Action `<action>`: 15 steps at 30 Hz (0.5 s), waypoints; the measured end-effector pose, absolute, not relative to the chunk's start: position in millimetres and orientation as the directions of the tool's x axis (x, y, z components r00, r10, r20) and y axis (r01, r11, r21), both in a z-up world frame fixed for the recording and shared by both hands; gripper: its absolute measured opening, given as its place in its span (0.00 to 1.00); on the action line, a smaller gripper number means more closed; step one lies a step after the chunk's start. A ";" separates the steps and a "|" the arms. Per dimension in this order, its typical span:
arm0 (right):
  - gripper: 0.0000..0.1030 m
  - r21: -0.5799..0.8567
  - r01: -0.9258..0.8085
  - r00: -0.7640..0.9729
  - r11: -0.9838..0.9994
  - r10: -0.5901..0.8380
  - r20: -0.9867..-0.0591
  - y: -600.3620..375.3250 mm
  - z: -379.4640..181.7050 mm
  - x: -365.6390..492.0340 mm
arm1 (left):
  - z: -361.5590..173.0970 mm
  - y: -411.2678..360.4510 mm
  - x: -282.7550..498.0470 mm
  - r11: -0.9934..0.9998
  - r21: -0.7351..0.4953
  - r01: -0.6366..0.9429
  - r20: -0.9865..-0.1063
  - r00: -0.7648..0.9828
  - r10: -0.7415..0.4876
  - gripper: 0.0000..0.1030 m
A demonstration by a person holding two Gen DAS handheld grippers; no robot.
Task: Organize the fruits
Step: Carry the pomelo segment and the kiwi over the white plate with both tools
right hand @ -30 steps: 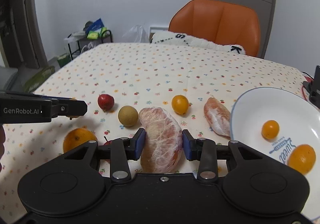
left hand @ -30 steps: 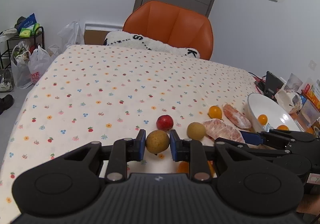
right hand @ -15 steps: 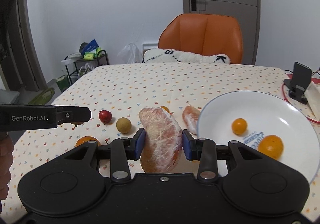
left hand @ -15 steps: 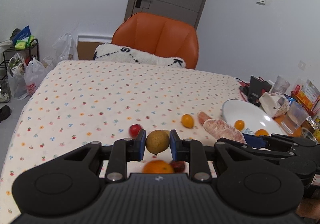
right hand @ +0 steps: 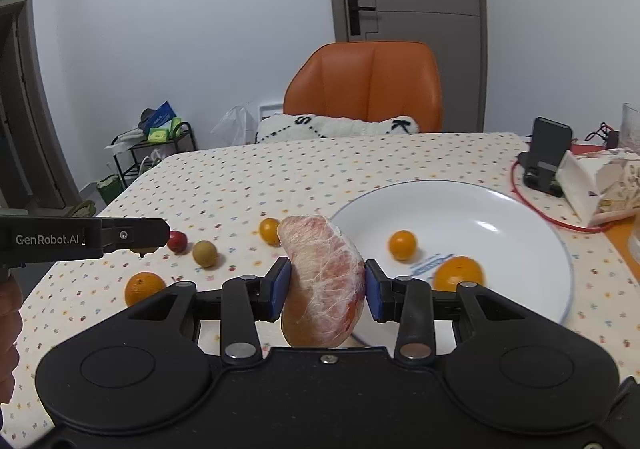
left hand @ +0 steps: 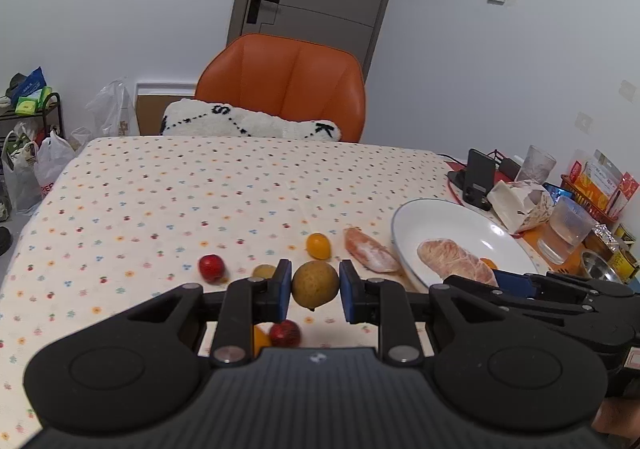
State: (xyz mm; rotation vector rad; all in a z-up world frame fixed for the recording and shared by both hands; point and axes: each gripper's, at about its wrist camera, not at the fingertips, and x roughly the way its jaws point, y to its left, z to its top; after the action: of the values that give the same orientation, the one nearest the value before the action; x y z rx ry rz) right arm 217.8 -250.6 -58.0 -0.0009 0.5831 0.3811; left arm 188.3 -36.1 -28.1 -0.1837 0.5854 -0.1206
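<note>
Your right tool pinches the peeled pomelo segment, long axis roughly upright, top tilted left, over the near rim of the white plate. Your left tool grips a round brownish fruit, possibly a longan, above the counter.

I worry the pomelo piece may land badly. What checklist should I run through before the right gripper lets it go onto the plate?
1. Grip on the pomelo segment: the right gripper pads press both its sides. Ok.
2. Segment over the white plate: it hangs at the near rim, not clearly inside. Cannot tell.
3. Landing spot: the small orange and the larger orange sit mid-plate; the near part is bare. Ok.
4. Left gripper clear of the plate: it holds a round brownish fruit off to the left. Ok.
5. Height above the plate: cannot tell.
</note>
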 end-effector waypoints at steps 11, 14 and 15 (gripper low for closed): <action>0.36 0.116 -0.277 0.790 0.954 0.295 -0.538 -291.7 -62.3 221.7 | -32.6 -70.9 201.2 0.975 -0.201 0.098 -0.545 0.816 -0.194 0.23; 0.36 0.118 -0.261 0.795 0.958 0.283 -0.537 -301.2 -63.2 224.3 | -34.0 -79.3 206.5 0.974 -0.200 0.108 -0.549 0.811 -0.203 0.23; 0.36 0.120 -0.256 0.796 0.959 0.279 -0.538 -304.9 -63.7 225.5 | -34.4 -82.1 208.2 0.973 -0.200 0.112 -0.550 0.809 -0.206 0.23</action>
State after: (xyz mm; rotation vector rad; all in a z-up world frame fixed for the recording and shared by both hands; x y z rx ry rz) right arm 225.5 -304.9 -63.7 0.0420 0.5840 0.2874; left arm 208.2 -82.1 -34.4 -0.1608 0.6046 -0.1708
